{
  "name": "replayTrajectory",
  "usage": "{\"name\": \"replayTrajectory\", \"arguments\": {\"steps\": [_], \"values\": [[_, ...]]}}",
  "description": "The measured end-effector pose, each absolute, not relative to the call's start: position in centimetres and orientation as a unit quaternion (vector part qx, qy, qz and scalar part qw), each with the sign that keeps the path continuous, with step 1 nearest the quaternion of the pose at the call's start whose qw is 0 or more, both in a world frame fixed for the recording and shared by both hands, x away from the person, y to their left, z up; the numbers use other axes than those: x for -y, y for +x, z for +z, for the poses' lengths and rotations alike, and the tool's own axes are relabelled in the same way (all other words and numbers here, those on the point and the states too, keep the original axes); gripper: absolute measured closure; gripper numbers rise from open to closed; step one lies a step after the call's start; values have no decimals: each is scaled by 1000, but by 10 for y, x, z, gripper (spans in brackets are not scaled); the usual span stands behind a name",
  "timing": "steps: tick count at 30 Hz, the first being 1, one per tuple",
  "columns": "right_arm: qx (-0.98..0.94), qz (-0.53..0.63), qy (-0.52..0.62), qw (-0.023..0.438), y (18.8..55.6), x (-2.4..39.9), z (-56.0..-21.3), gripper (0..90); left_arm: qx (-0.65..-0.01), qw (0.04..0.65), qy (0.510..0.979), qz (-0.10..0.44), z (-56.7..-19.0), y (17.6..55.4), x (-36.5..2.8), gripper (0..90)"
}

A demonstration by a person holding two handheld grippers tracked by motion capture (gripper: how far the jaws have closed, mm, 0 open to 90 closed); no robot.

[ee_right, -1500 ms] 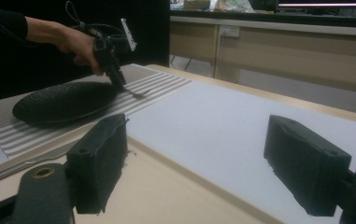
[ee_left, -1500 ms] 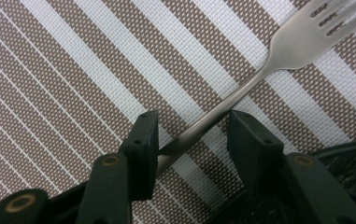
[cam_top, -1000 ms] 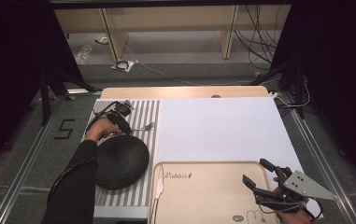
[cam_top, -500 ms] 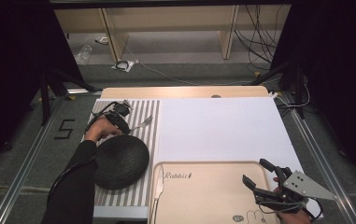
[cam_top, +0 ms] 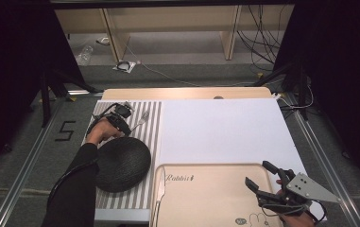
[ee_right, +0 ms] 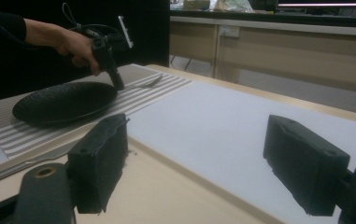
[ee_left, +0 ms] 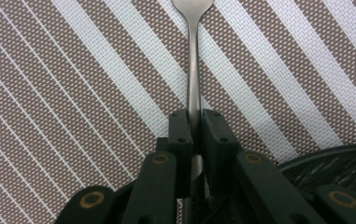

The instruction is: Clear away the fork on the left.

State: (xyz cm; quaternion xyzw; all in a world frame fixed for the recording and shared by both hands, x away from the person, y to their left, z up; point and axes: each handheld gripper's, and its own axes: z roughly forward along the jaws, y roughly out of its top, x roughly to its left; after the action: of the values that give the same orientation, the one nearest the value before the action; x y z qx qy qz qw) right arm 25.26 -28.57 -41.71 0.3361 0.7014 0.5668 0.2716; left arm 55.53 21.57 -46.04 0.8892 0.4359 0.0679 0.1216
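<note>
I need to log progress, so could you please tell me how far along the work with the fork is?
Done: the left gripper has just closed its fingers on the fork handle, beside the black plate. In hand: the fork, lying flat on the striped mat. Left: lifting and placing it; a knife already lies on the tray, where the right gripper waits open.

The pale wooden counter (cam_top: 187,92) carries a striped placemat (cam_top: 151,127), a white sheet (cam_top: 220,127) just beside it, and a beige tray (cam_top: 206,198) at the near edge.
</note>
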Motion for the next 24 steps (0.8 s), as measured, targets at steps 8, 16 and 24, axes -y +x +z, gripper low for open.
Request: {"name": "replayTrajectory", "arguments": {"steps": [8, 16, 24], "values": [[-701, 567, 336, 272, 253, 286, -417, 230, -432, 125, 888, 97, -456, 555, -218, 823], [-701, 567, 336, 271, 252, 286, -417, 230, -422, 132, 887, 134, -448, 554, -221, 823], [-701, 567, 335, 272, 252, 285, -417, 230, -408, 130, 890, 156, -434, 550, -229, 823]]}}
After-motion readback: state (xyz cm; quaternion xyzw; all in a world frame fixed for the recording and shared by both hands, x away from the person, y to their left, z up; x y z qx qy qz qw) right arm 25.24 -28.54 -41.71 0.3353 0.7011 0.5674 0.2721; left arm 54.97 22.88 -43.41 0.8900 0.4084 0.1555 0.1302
